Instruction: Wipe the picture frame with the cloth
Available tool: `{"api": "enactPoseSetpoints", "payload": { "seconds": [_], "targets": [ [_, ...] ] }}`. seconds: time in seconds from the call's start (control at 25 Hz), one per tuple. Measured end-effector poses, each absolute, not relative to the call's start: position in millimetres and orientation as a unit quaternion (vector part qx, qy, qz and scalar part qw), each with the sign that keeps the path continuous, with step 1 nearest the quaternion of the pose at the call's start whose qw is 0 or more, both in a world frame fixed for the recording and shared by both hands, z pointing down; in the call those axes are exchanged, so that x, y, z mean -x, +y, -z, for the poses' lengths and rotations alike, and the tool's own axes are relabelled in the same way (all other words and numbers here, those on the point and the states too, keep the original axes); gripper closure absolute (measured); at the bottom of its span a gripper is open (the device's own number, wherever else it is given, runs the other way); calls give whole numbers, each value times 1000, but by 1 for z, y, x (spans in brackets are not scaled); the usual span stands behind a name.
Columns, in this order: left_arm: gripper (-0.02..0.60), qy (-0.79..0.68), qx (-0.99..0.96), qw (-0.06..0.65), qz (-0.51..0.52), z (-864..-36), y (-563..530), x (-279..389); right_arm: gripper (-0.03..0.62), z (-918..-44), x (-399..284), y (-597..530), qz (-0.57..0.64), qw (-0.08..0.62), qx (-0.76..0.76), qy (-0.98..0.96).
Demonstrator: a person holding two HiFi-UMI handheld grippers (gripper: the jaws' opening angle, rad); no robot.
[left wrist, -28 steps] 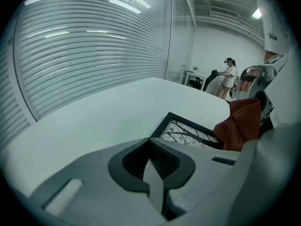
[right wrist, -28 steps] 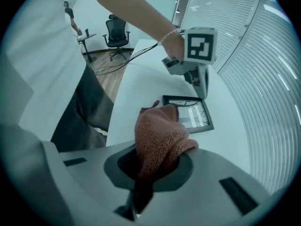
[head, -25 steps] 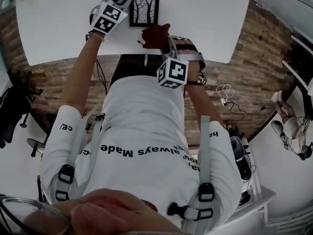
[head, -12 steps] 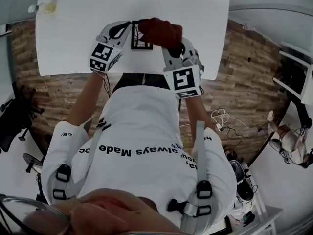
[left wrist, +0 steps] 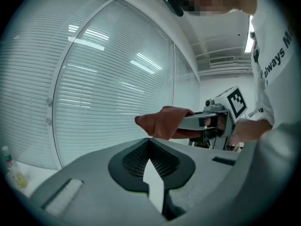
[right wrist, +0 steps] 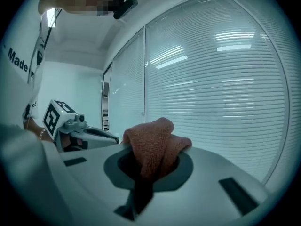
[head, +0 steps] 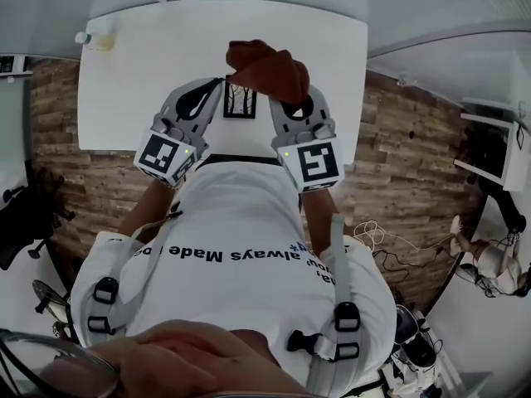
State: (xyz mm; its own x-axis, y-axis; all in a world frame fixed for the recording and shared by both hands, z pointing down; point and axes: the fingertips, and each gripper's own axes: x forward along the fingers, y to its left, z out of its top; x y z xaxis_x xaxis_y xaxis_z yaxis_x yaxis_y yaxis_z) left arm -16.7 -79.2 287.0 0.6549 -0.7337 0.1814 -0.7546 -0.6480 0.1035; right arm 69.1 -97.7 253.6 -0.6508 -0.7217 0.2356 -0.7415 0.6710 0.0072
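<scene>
In the head view a small black picture frame point(head: 241, 100) with a tree print is held up off the white table point(head: 149, 65). My left gripper point(head: 221, 88) is shut on its left edge. In the left gripper view only a thin pale sliver of the frame point(left wrist: 153, 182) shows between the jaws. My right gripper point(head: 286, 99) is shut on a bunched red-brown cloth point(head: 265, 65), which sits over the frame's top right corner. The cloth point(right wrist: 153, 145) bulges out of the right gripper point(right wrist: 149, 166) in its own view. The left gripper view shows the cloth point(left wrist: 162, 122) just beyond the left gripper point(left wrist: 150, 142).
A small bottle point(head: 95, 40) stands at the table's far left corner. Window blinds point(right wrist: 225, 79) fill the background of both gripper views. A black chair point(head: 25, 214) stands on the wooden floor at left, and another person point(head: 489, 264) is at far right.
Both grippers have risen off the table toward my chest. The left one has lifted the frame, and the cloth has gone from the frame's near right corner to over its top.
</scene>
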Motion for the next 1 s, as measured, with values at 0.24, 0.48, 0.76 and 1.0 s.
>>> {"api": "enactPoseSetpoints", "payload": {
  "seconds": [0.24, 0.48, 0.76, 1.0],
  "targets": [
    [578, -405, -911, 65, -35, -247, -75, 6, 574, -220, -63, -97, -46, 64, -395, -915],
    [578, -405, -913, 47, -20, -221, -68, 4, 574, -195, -64, -95, -29, 32, -399, -916],
    [578, -398, -916, 39, -12, -217, -74, 3, 574, -192, -59, -99, -16, 30, -397, -917],
    [578, -398, -916, 38, -14, -216, -69, 0, 574, -190, -60, -93, -22, 38, -393, -918]
  ]
}}
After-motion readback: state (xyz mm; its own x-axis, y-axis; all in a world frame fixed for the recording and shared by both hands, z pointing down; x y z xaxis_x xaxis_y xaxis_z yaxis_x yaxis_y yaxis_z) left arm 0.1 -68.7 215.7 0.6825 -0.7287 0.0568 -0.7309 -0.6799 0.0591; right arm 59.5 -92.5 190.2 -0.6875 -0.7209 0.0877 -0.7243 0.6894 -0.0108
